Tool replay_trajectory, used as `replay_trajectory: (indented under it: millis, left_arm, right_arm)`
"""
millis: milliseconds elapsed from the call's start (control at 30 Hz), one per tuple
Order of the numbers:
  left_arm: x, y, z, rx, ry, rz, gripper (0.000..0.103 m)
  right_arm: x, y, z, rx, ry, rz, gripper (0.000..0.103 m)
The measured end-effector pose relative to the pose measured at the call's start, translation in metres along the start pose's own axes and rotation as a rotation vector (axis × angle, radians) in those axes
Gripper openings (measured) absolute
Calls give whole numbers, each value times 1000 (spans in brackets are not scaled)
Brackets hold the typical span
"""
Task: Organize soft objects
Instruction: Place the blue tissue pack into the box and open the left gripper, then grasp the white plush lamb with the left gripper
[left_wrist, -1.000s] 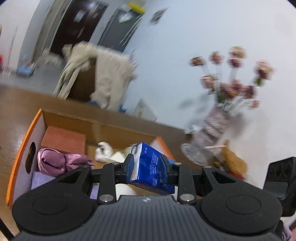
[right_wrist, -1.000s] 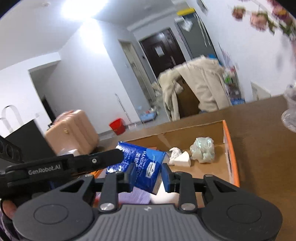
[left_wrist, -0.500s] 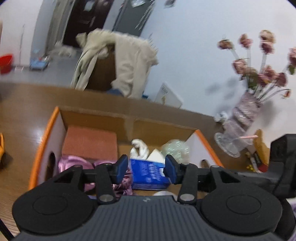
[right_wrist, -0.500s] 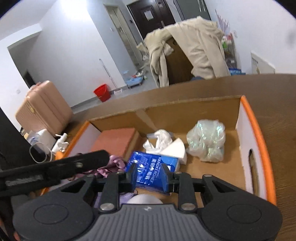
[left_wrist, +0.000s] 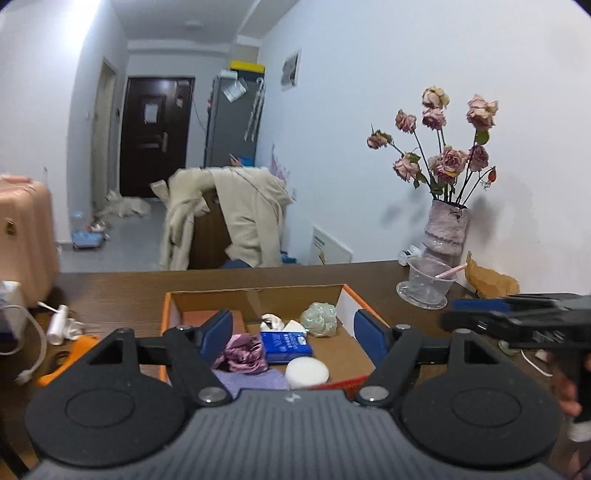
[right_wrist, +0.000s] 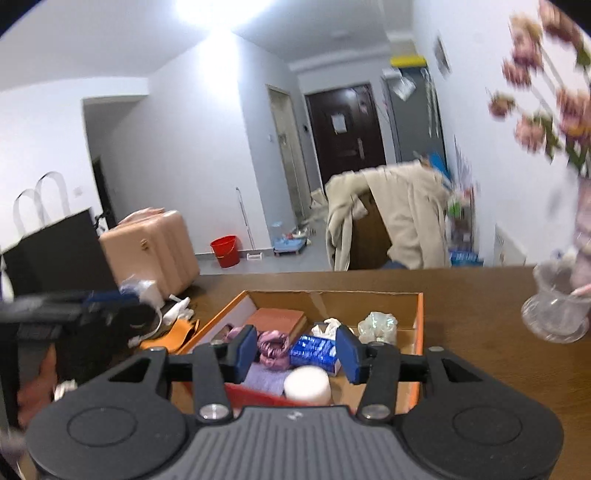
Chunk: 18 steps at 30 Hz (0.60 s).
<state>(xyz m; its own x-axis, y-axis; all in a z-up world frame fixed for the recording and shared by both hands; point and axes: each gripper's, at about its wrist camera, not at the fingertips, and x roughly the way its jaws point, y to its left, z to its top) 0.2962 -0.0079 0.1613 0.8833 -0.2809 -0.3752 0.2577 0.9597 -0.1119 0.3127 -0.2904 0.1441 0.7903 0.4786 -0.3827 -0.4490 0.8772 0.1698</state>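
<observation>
Tissue pack (left_wrist: 286, 345) was seen lying mid-box (left_wrist: 356, 356), beside pink cloth (left_wrist: 242, 352). Left gripper (left_wrist: 291, 332) and right gripper (right_wrist: 295, 352) jaws were opening, nothing clamped.

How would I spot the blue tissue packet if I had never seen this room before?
Find the brown table and the open cardboard box with orange edges on it. The blue tissue packet lies flat on the box floor near the middle, between a crumpled pink cloth and a white round puff. It is the only blue thing in the box, flat and rectangular with white print.
</observation>
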Motion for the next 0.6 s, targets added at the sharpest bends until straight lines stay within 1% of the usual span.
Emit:
replay_trajectory:
  millis: [67, 100, 133, 200, 267, 333, 433, 500, 533, 600]
  left_arm:
    - [-20, -10, -13, 22, -5, 5, 81]
    - [-29, -14, -21, 39, -7, -1, 85]
    - [-36, -20, -31, 58, -7, -11, 88]
    - [-41, -30, -50, 89, 14, -27, 88]
    - [-43, -41, -69, 108, 48, -26, 88]
    - [-47, -47, -87, 92, 70, -49, 88]
    - [-48, -49, -107, 40, 98, -82, 88]
    - [-44, -50, -118, 7, 113, -92, 88]
    - [-39, -53, -123, 6, 123, -94, 88]
    - [-26, -59, -131, 16, 145, -79, 88]
  right_arm:
    - [-26, 13, -14, -35, -18, -7, 49]
    - [-38, 19, -24, -47, -28, -11, 51]
    - [-46, 23, -32, -56, -29, -14, 55]
    - [-61, 31, -52, -64, -22, -28, 56]
    - [-71, 35, -69, -48, -4, -40, 56]
    - [-74, 36, -85, -19, 16, -41, 56]
    - [-79, 39, -105, 2, 48, -58, 56]
    - [-83, 40, -115, 25, 64, -46, 56]
    - [-84, 40, -119, 35, 66, -44, 55]
    - [-80, 39, -123, 54, 75, -67, 55]
